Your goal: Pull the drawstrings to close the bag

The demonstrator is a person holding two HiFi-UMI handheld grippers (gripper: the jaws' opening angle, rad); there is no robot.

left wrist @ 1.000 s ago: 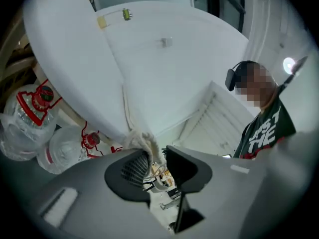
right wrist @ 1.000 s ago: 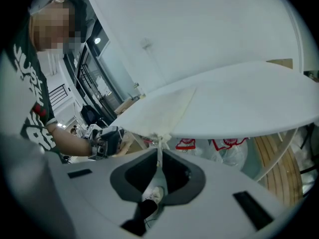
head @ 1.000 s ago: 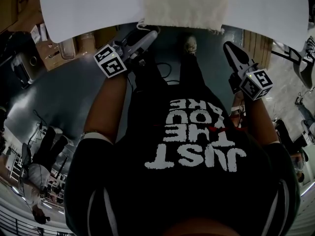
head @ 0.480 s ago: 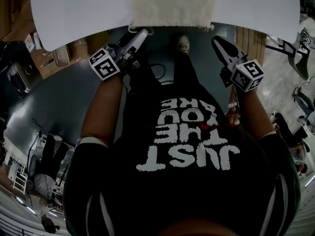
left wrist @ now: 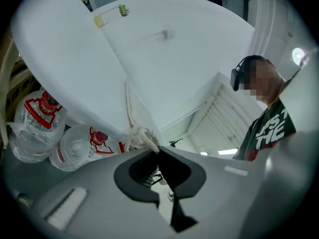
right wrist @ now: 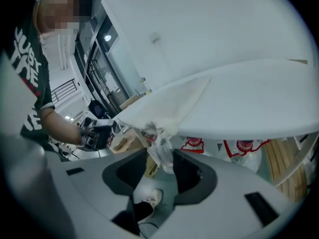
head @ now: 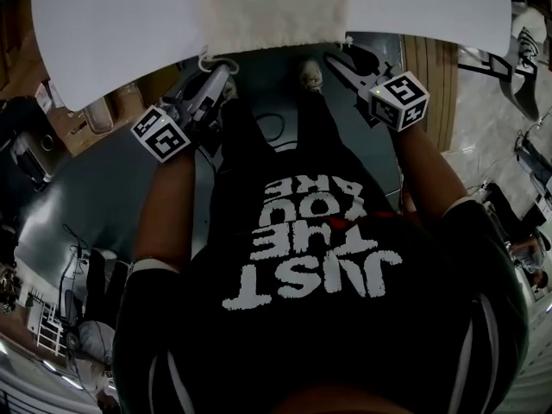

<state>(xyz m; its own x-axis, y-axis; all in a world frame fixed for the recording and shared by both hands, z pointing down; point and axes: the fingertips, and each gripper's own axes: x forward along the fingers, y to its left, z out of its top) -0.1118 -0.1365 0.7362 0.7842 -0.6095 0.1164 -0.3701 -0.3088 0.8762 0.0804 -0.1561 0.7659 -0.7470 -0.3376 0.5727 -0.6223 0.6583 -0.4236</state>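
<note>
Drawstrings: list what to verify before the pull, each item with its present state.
1. Left gripper grips the left cord: ok. The jaws have just closed and pinch it at its knot.
2. Right gripper grips the right cord: not ok. The jaws have just opened; the frayed cord end hangs at the gap, unpinched.
3. Bag lies flat on the table, cord end at the near edge: ok.
4. Both grippers sit at opposite bag corners: ok.
5. Bag mouth free to gather: cannot tell.
</note>
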